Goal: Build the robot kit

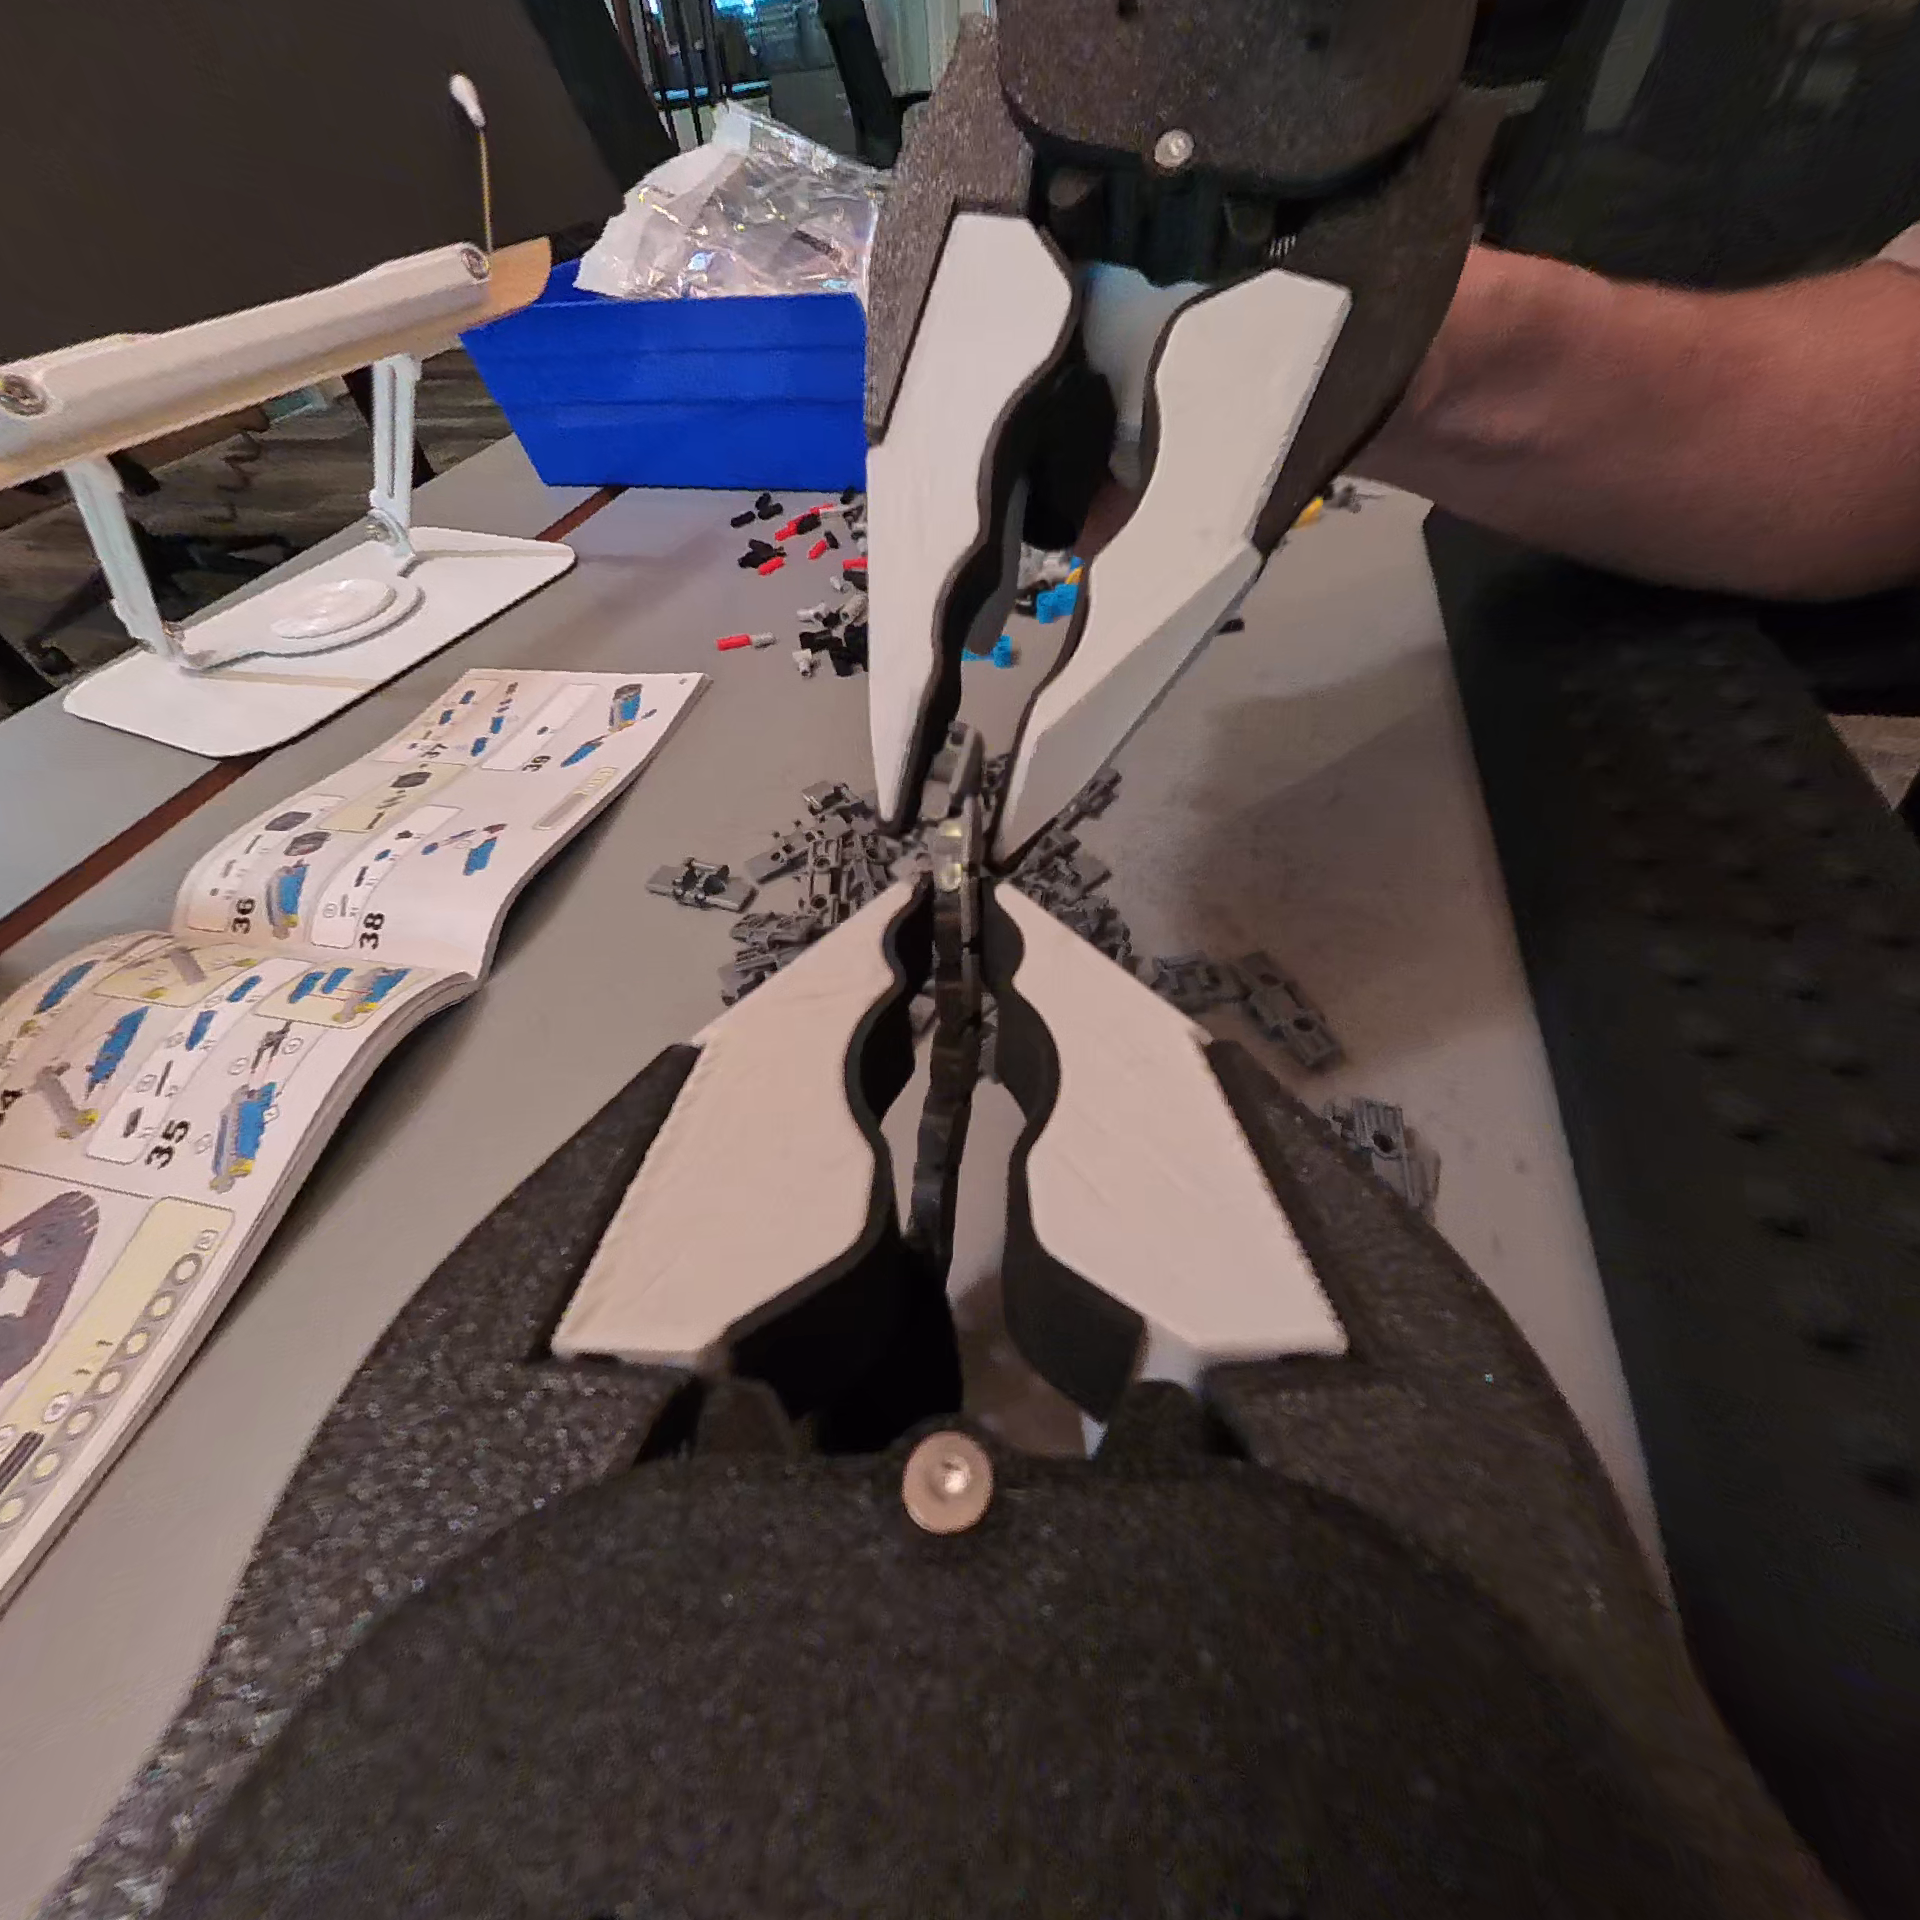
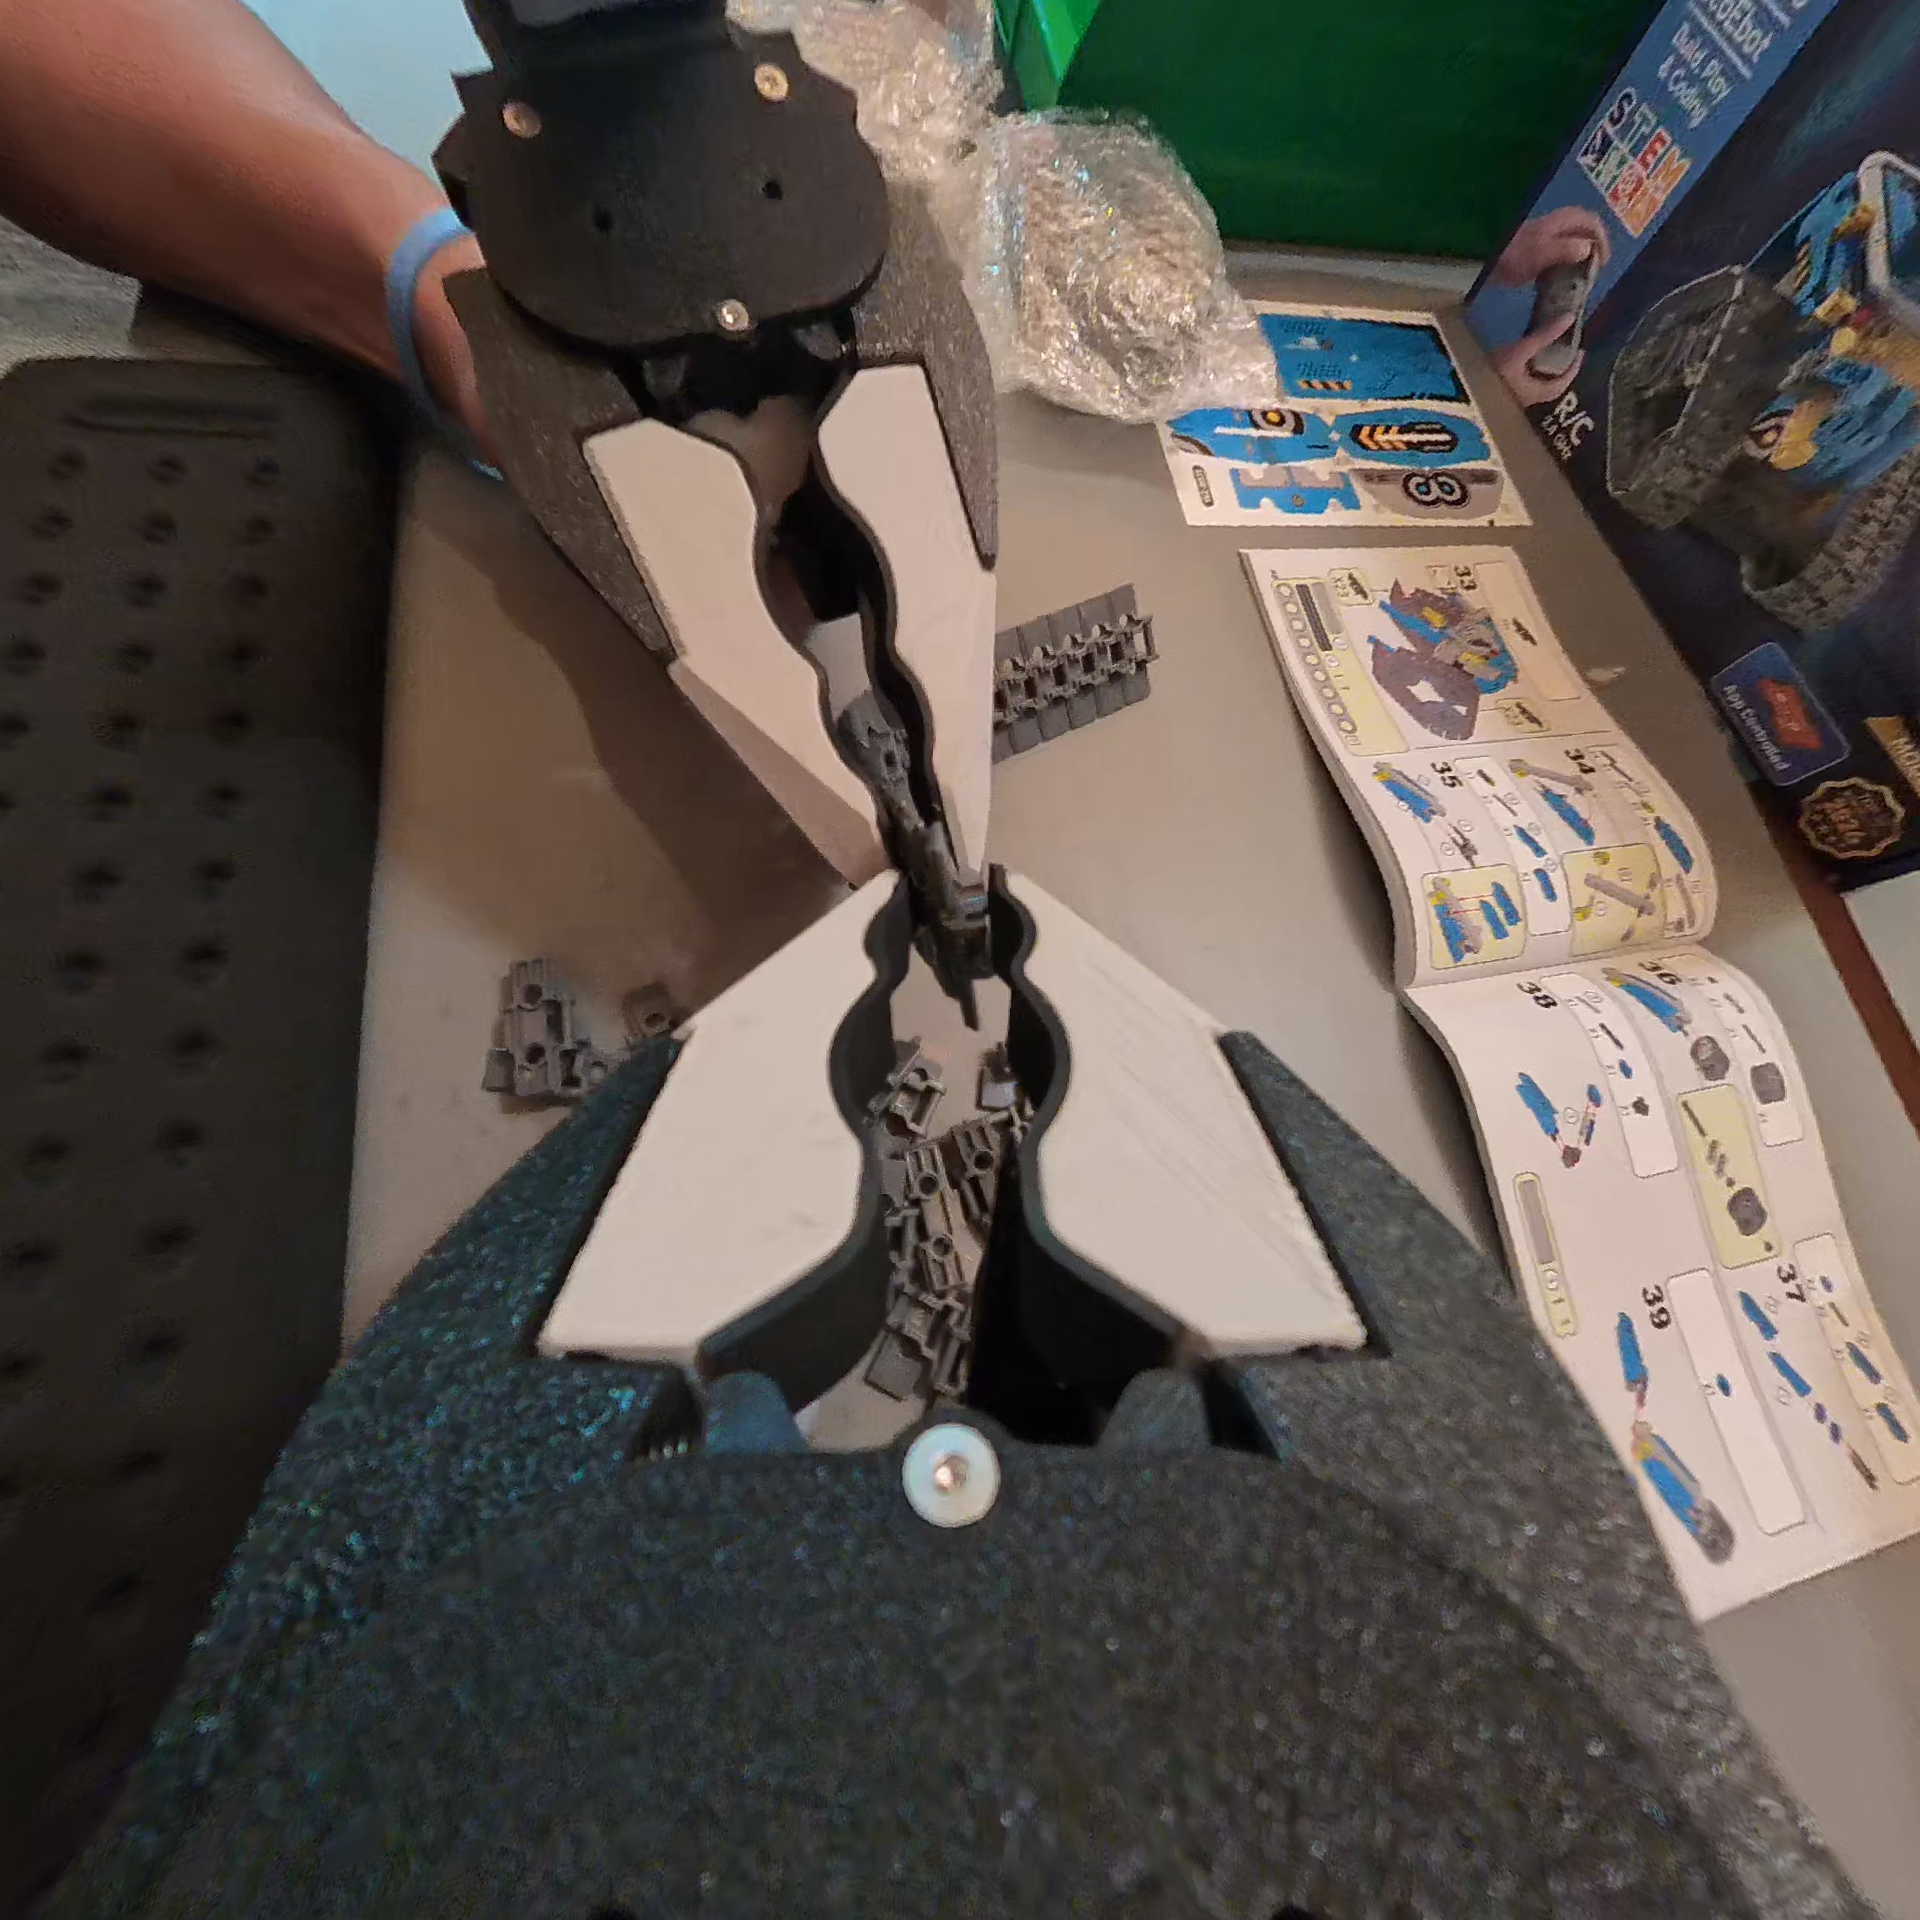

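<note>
Two grippers meeting tip to tip over your grey table [image 1: 582,997] — your left gripper [image 1: 951,894] pinched on a dark track-link strip [image 1: 951,1039], your right gripper [image 2: 951,894] clamped on its other end, loose grey links [image 1: 1039,894] piled underneath, open instruction booklet [image 2: 1558,935] just beside, blue bin [image 1: 675,384] further back.

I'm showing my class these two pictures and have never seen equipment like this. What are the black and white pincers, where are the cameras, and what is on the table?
Each pincer is a hand-held two-finger gripper; a camera on each looks along its fingers. The left gripper and right gripper meet tip to tip, both shut on a short chain of dark grey plastic track links. On the grey table lie a pile of loose grey links, small black and red pins, an open instruction booklet, a blue bin and a sticker sheet.
</note>
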